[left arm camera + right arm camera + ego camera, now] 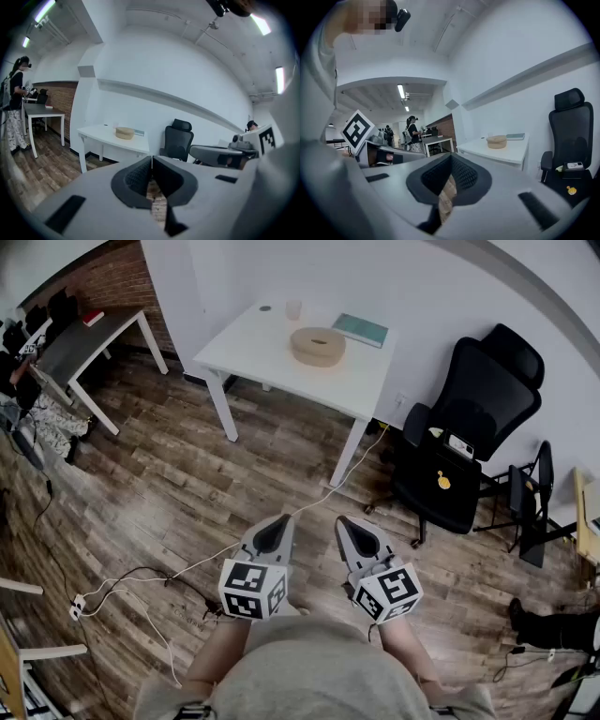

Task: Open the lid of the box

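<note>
On the white rectangular bench [281, 362], well ahead of both tools, stands the box [318, 357]: a low, round, tan container with its flat lid [318, 337] seated on top. A thin teal book [360, 330] lies flat near the box, and a small pale cup [293, 308] stands just beyond it. The left hand-held gripper [278, 524] and the right hand-held gripper [348, 523] are side by side over the wood-plank floor [169, 474], well apart from the bench. Each has smooth grey shells and dark textured pads [138, 177]. Both pairs of jaws are pressed together, with nothing between them. A black high-backed office chair [469, 427] stands beside the bench. A thin white cable [225, 554] trails across the floor.
</note>
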Tool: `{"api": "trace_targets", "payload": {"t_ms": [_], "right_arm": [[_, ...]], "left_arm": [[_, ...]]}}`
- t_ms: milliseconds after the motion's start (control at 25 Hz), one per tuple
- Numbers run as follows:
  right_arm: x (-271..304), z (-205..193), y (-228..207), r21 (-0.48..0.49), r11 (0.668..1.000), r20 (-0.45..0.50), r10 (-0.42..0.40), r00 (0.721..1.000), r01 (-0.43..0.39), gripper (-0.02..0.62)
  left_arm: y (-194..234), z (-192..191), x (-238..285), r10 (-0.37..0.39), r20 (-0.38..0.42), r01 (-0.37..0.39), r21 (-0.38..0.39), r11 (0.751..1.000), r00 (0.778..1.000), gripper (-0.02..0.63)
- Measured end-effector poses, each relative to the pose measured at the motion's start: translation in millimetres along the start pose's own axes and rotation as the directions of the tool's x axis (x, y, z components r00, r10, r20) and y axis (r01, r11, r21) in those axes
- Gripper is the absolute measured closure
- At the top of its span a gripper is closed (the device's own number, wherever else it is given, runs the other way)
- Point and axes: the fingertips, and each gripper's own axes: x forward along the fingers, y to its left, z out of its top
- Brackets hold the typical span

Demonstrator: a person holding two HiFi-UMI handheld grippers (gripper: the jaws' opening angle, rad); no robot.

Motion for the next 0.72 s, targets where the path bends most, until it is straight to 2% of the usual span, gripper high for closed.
{"api": "trace_targets", "payload": {"t_ms": [240, 720], "right_arm": [[-49.0, -1.4, 25.0, -0.016, 1.000, 0.006, 0.005, 1.000, -0.005, 0.597], [-84.3, -7.0, 61.8, -0.007, 1.000, 0.040, 0.007, 0.999, -0.007, 0.597]], "left_arm": [[-37.4, -6.4, -41.2, 0.005, 0.017, -0.005, 0.017, 1.000, 1.000, 0.598], [-54.3, -24.7, -85.5, -0.014, 0.014, 0.014, 0.014, 1.000, 1.000, 0.598]]}}
